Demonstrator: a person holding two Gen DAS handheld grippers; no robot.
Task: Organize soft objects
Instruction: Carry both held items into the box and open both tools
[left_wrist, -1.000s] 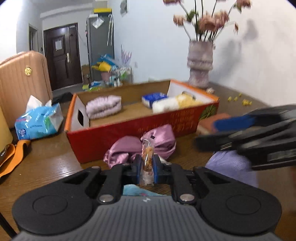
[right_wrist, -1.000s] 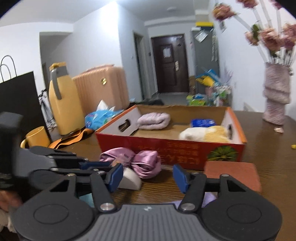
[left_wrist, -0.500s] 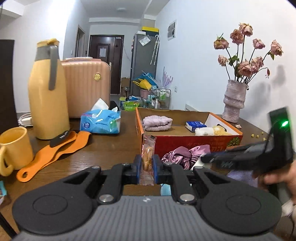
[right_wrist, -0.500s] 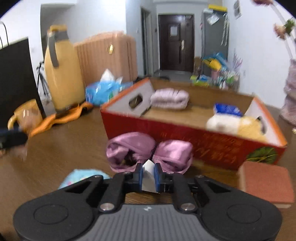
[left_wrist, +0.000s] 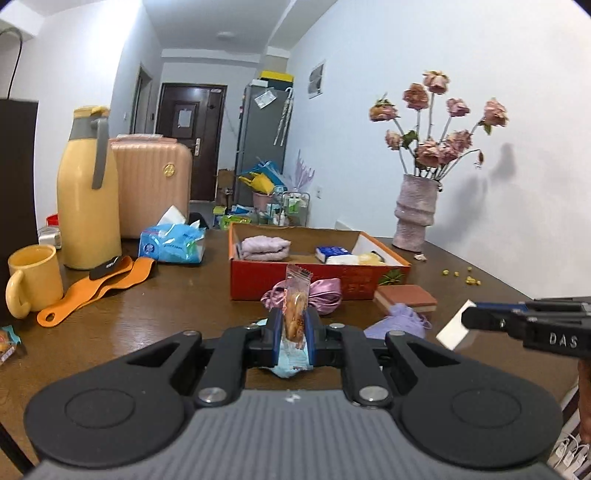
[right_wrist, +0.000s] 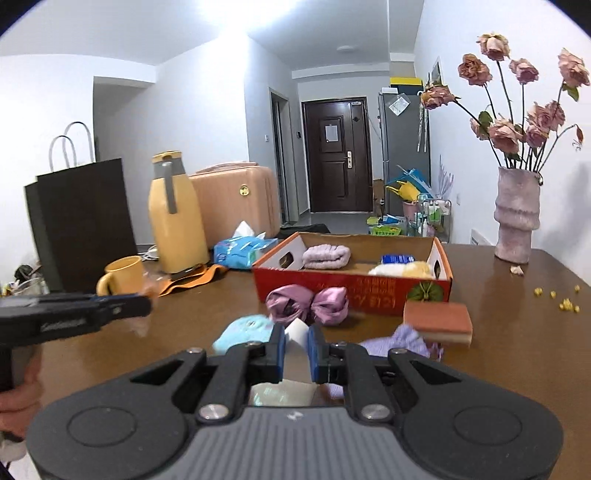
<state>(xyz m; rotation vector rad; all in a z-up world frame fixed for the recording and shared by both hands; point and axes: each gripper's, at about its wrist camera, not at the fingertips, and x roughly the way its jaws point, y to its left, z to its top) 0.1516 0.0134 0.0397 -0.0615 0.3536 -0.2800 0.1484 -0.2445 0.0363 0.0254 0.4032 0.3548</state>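
My left gripper (left_wrist: 293, 328) is shut on a wrapped snack packet (left_wrist: 294, 314), held above the table in front of the red cardboard box (left_wrist: 295, 284). My right gripper (right_wrist: 296, 341) is shut on a white sponge wedge (right_wrist: 296, 332); it also shows in the left wrist view (left_wrist: 452, 328). The box (right_wrist: 351, 291) holds a lilac rolled towel (right_wrist: 325, 256), a blue pack (right_wrist: 397, 259) and a white-and-yellow soft item (right_wrist: 404, 269). A purple satin scrunchie (right_wrist: 308, 304), a light blue cloth (right_wrist: 245, 332), a lilac cloth (right_wrist: 404, 341) and an orange sponge (right_wrist: 437, 321) lie in front of the box.
A yellow thermos (left_wrist: 88, 192), yellow mug (left_wrist: 33, 284), orange strap (left_wrist: 96, 284) and blue tissue pack (left_wrist: 171, 245) stand left. A vase of dried roses (left_wrist: 415, 214) is at the back right. A black paper bag (right_wrist: 81, 221) stands far left. Yellow crumbs (right_wrist: 557, 297) lie right.
My right gripper shut on the white sponge wedge and lifted it off the table. Both grippers pulled back and up from the box; the left still holds the snack packet.
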